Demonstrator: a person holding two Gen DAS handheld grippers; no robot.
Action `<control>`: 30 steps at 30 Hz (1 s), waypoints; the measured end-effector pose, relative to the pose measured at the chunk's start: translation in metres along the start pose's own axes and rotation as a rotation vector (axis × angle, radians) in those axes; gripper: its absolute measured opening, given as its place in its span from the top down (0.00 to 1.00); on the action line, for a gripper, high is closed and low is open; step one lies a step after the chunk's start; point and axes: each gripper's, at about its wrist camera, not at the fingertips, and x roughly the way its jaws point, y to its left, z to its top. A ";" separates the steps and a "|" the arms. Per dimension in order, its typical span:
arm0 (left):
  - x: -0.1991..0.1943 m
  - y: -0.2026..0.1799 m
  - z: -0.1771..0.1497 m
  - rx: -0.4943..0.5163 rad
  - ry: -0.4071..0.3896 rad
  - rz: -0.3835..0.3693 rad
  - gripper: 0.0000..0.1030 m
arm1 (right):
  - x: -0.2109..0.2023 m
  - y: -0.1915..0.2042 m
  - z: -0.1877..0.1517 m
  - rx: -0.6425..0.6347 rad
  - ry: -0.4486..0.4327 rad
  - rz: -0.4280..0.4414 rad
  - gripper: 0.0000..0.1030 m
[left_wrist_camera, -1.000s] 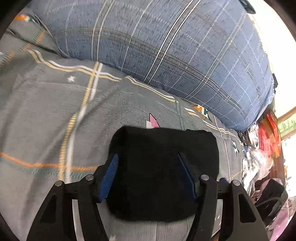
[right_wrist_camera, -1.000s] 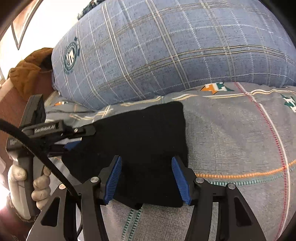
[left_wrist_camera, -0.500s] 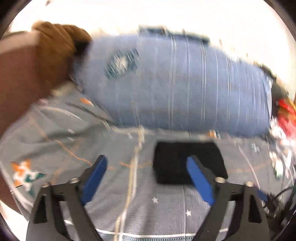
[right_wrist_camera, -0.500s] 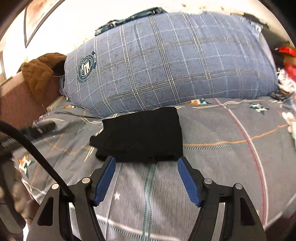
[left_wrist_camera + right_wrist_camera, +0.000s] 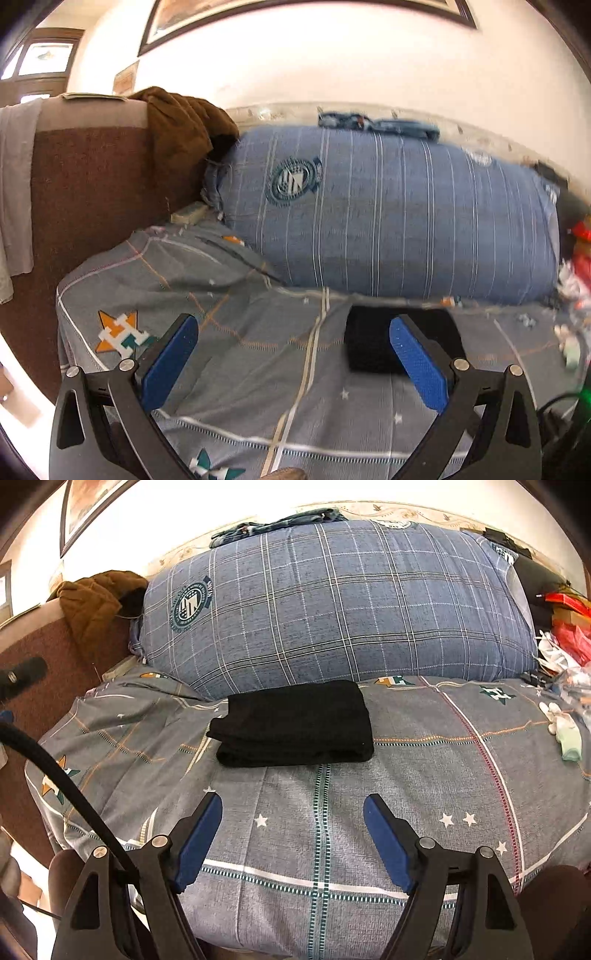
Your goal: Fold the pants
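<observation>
Since one second ago, both tongs have been pulled back from the folded black pants [image 5: 293, 725], which were then between the blue pads and are now left lying alone. The pants are seen as a compact bundle on the grey patterned bedsheet [image 5: 332, 834], just in front of the blue plaid pillow [image 5: 332, 602]. The jaws of the left gripper [image 5: 295, 360] are opening wide and nothing is held between them; the jaws of the right gripper [image 5: 293, 834] are opening too, also empty. The folding is judged complete. The retreat should be made upward and clear, so that no edge is caught and the layers are not disturbed.
</observation>
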 end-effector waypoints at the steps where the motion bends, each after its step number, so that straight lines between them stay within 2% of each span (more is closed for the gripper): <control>1: 0.003 -0.002 -0.004 0.010 0.024 0.000 0.00 | -0.002 0.001 0.000 -0.008 -0.005 -0.003 0.18; 8: 0.017 -0.015 -0.028 0.076 0.135 -0.025 0.00 | -0.003 0.005 -0.003 -0.035 0.006 -0.032 0.14; 12: 0.021 -0.021 -0.034 0.098 0.150 -0.033 0.00 | 0.005 0.006 -0.008 -0.036 0.039 -0.033 0.14; 17: 0.028 -0.023 -0.041 0.090 0.209 -0.069 0.00 | 0.010 0.006 -0.010 -0.044 0.058 -0.038 0.14; 30: 0.037 -0.029 -0.050 0.101 0.266 -0.097 0.00 | 0.018 0.008 -0.015 -0.054 0.094 -0.046 0.13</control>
